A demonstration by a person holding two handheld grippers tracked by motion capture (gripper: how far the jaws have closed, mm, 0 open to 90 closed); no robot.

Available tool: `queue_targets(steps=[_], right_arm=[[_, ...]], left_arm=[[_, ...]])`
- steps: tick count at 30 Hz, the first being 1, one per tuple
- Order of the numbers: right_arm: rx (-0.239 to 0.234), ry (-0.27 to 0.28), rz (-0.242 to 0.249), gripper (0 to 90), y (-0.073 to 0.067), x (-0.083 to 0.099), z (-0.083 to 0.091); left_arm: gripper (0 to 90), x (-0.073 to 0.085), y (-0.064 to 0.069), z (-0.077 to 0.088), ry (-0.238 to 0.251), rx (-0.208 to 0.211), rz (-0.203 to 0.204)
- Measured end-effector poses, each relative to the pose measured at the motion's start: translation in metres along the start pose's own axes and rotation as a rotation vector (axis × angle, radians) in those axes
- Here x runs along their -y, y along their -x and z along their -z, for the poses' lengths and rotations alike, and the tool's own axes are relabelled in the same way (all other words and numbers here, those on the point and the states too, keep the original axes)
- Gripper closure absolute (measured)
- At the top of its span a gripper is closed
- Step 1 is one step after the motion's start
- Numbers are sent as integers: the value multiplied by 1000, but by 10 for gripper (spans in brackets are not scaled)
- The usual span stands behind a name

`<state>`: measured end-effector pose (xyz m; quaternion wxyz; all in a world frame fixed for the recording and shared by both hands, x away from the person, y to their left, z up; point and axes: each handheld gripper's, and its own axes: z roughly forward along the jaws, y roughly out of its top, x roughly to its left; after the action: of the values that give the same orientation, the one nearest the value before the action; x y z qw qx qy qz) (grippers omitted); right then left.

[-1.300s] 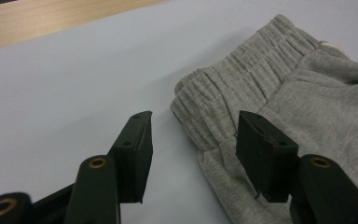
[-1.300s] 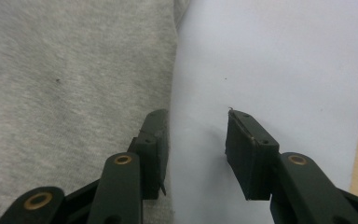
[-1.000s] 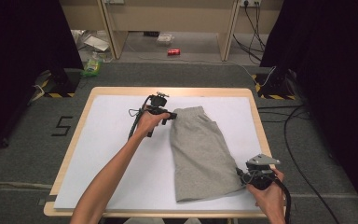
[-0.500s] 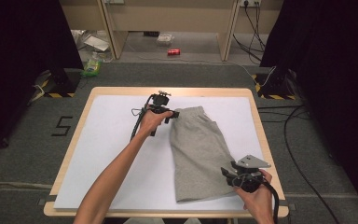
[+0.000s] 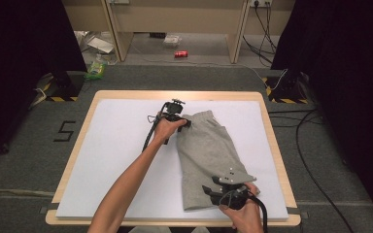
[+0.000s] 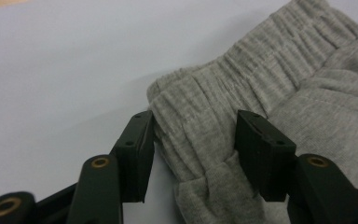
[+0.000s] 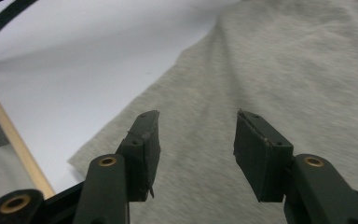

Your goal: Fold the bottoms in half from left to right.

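My left arm stretches far forward, its gripper (image 5: 174,116) with fingers (image 6: 137,156) spread apart. My right gripper (image 5: 217,190) sits close to me, fingers (image 7: 144,151) parted, pointing left.

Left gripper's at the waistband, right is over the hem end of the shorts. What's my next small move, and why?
Probably close the left gripper: its open jaws already straddle the bunched waistband of the grey shorts. The right gripper is open above flat fabric, not yet around an edge.

Shorts (image 6: 242,93) cut off by right gripper view's edges; floor clutter (image 5: 99,46) unreadable
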<state>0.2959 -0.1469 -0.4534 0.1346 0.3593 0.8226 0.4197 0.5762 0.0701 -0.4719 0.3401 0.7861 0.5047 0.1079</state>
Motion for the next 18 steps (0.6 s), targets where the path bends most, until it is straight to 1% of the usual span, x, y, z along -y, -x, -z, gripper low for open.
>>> queue_targets(steps=[4, 6, 7, 9, 10, 11, 12, 14, 17, 18], right_arm=[[-31, 4, 1, 483, -11, 1, -7], [-39, 2, -2, 452, -15, 2, -10], [-43, -1, 0, 426, -18, 3, -13], [-54, -6, 3, 393, -23, 4, -17], [-59, -7, 1, 379, -25, 4, -19], [-61, -10, 5, 366, -27, 5, -21], [-60, -15, 7, 359, -29, 5, -22], [-61, -28, 29, 352, -35, 5, -25], [-61, -49, 62, 345, -42, 6, -30], [-62, -57, 65, 344, -44, 7, -31]], left_arm=[[473, 0, -3, 0, -12, 13, 6], [478, 0, -3, -1, -10, 12, 6], [480, 0, -3, -2, -11, 7, -5], [484, 0, 1, -2, -14, -16, -43], [485, 0, 2, -2, -17, -22, -54], [485, 0, 2, -2, -19, -23, -54], [485, 0, 1, -2, -20, -19, -42], [484, 1, -1, -3, -27, -8, -21], [469, 1, -4, -4, -32, 8, 3], [461, 1, -4, -4, -33, 10, 6]])
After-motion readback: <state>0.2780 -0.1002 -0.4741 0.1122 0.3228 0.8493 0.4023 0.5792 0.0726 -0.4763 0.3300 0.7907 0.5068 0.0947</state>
